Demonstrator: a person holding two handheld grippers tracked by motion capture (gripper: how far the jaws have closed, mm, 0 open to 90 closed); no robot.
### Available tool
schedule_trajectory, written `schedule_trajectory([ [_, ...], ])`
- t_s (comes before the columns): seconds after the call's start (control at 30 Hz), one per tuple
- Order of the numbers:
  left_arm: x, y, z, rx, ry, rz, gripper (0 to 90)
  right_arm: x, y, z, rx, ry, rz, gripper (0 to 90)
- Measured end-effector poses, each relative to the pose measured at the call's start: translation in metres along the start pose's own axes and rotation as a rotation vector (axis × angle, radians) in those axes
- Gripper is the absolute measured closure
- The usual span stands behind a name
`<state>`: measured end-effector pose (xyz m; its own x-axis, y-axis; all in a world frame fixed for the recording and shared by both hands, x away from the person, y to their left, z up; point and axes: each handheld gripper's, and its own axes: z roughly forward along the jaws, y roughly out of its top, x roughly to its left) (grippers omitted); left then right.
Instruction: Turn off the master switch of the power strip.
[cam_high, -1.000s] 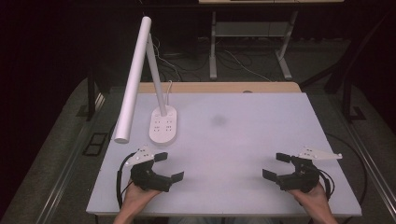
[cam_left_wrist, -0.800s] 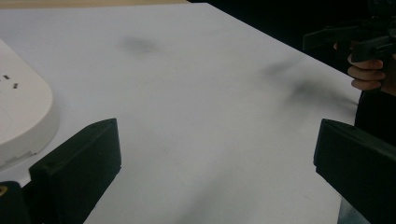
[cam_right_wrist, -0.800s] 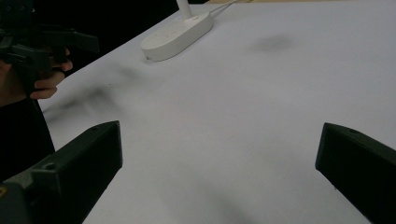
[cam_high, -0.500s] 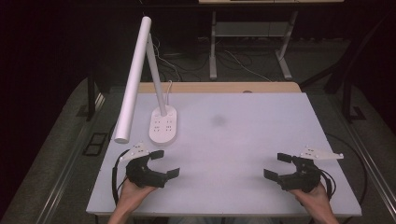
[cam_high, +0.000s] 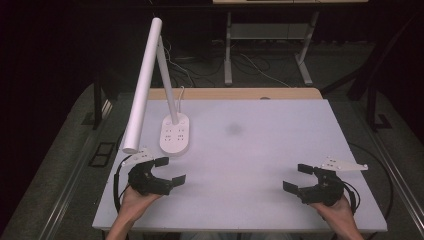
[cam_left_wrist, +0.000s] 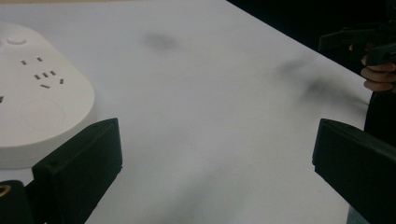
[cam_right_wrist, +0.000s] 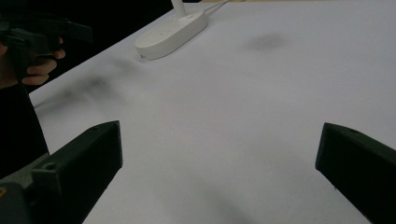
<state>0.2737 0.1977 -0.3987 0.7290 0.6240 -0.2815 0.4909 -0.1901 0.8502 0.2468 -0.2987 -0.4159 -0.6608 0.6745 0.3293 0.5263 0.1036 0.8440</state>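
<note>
Currently, left gripper (cam_high: 167, 170): black two-jaw tool, jaws spread wide, nothing between them, holding nothing; sits low over the near-left part of the white matte table top (cam_high: 260, 150), whether it touches the surface cannot be told.
Left gripper, own view (cam_left_wrist: 215, 163): both jaws far apart at the frame edges, bare table between them.
Right gripper (cam_high: 299, 177): black two-jaw tool, jaws also wide apart, empty; low over the near-right part of the table, jaws pointing toward the left one.
Right gripper, own view (cam_right_wrist: 219, 163): jaws at opposite edges, bare white surface between.
Hands: left hand (cam_high: 134, 199) and right hand (cam_high: 340, 211), one on each gripper, coming in from the bottom edge.
Lamp: white desk lamp with a long tube head (cam_high: 144, 85), tilted, on a thin white stem (cam_high: 167, 82).
Lamp base: white oval base with socket holes (cam_high: 175, 132), on the table's left half, just beyond the left gripper, apart from it; close by the left jaw in the left gripper view (cam_left_wrist: 37, 98).
Mark: faint grey smudge on the table (cam_high: 233, 129), near centre.
Count: two grippers, two hands, one lamp, one table.
Far background: second desk's metal legs (cam_high: 228, 50) on dark floor.
</note>
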Motion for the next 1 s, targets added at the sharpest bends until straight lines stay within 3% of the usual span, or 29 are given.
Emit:
schedule_trajectory([
  [1.0,0.030,0.020,-0.018,0.043,0.062,-0.010,0.5,-0.001,-0.001,-0.001,0.000,-0.011,-0.003,0.1],
])
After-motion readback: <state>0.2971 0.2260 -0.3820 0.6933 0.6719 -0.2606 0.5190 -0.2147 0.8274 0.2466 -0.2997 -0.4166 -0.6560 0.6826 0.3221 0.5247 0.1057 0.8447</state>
